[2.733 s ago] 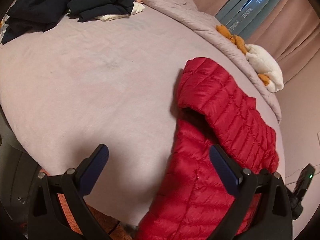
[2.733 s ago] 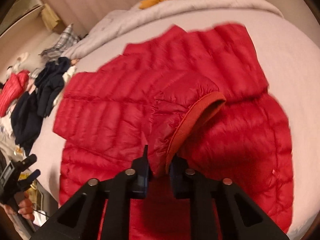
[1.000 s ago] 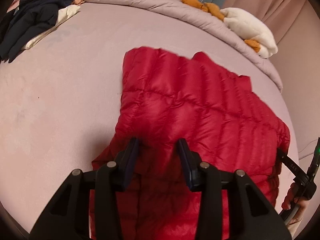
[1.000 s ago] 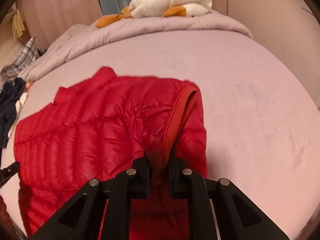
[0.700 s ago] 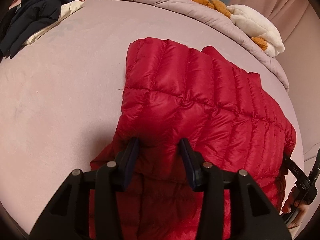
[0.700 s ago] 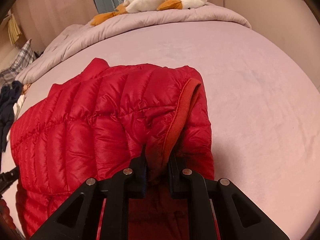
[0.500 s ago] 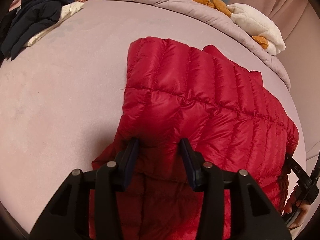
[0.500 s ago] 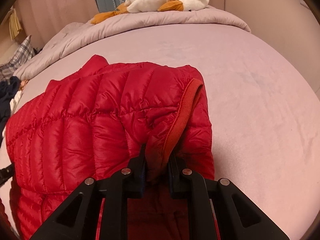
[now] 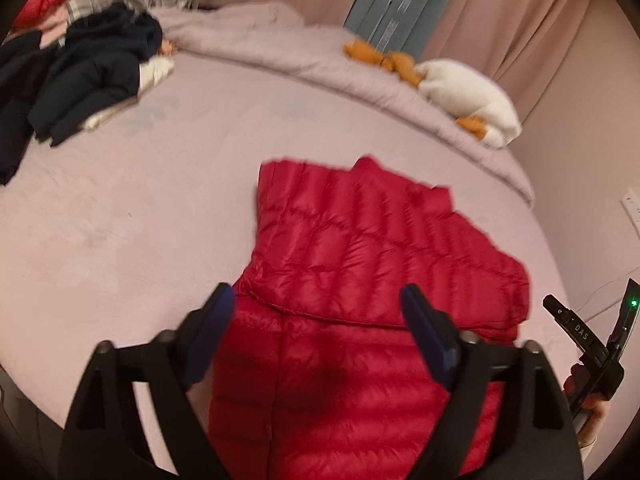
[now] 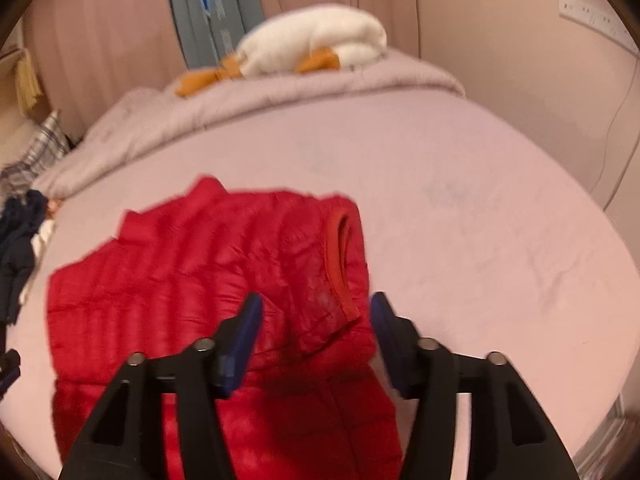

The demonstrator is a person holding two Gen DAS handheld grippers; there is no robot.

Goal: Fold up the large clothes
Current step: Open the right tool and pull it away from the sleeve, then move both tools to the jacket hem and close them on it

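Note:
A red quilted puffer jacket (image 9: 372, 264) lies on the pink bed, its upper half folded over the lower. My left gripper (image 9: 316, 300) hovers above the folded edge; its jaws are opening and stand wide, with nothing pinched between them. In the right wrist view the same jacket (image 10: 188, 280) shows its orange-lined sleeve cuff (image 10: 340, 260) just beyond my right gripper (image 10: 316, 308). Its jaws are opening too, and the pads no longer press on the cloth. The right gripper's body and a hand show at the left wrist view's right edge.
Dark clothes (image 9: 88, 76) are heaped at the far left of the bed. A white and orange plush toy (image 9: 464, 96) rests on the rolled grey duvet (image 9: 288, 52) at the back. Curtains and a wall stand beyond; bare bed sheet (image 10: 480, 220) lies right of the jacket.
Both grippers have let go of the jacket, opened wide and pulled up and back. The folded jacket now lies flat on the bed.

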